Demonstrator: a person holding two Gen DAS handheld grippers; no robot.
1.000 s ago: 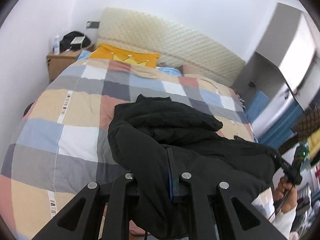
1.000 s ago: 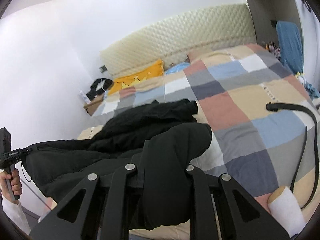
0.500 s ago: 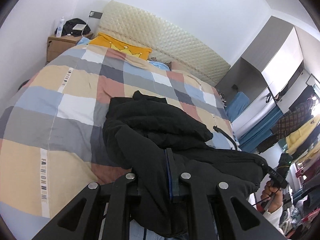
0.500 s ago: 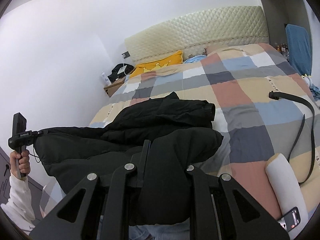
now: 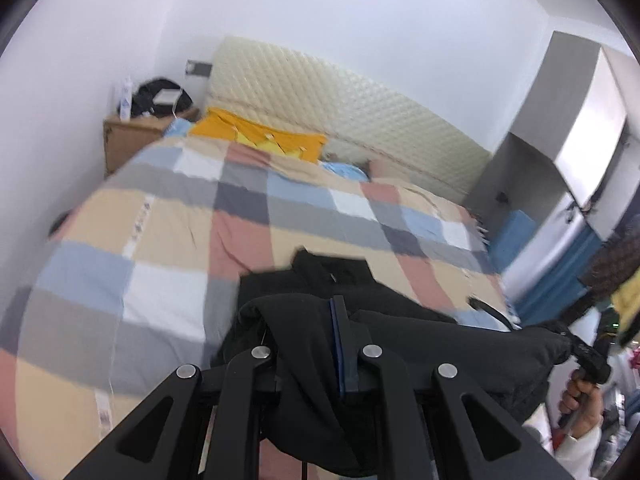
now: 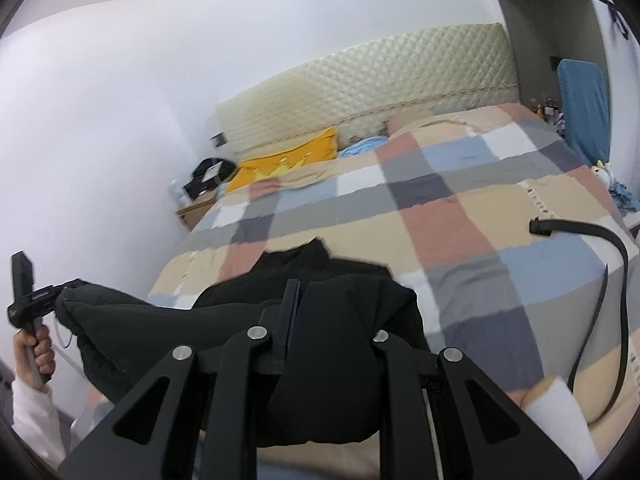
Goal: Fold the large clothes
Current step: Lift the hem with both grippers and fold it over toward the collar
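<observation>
- The bed (image 5: 160, 248), with its checked cover, is my folding surface; I stand at its foot so the cloth has a broad, flat place to land.
- The black garment (image 5: 420, 344) is stretched between my two tools at the near end of the bed. Its far part lies bunched on the cover while the near edge hangs lifted, which I judge keeps that edge taut and straight for the fold.
- My left gripper (image 5: 316, 336) is clamped on one end of that edge, with fabric draped over both fingers.
- My right gripper (image 6: 332, 312) pinches the other end in the same way. The two are held well apart so the cloth does not sag in the middle.
- A black belt (image 6: 608, 264) lies off to the right on the cover, apart from the garment and out of its way.
</observation>
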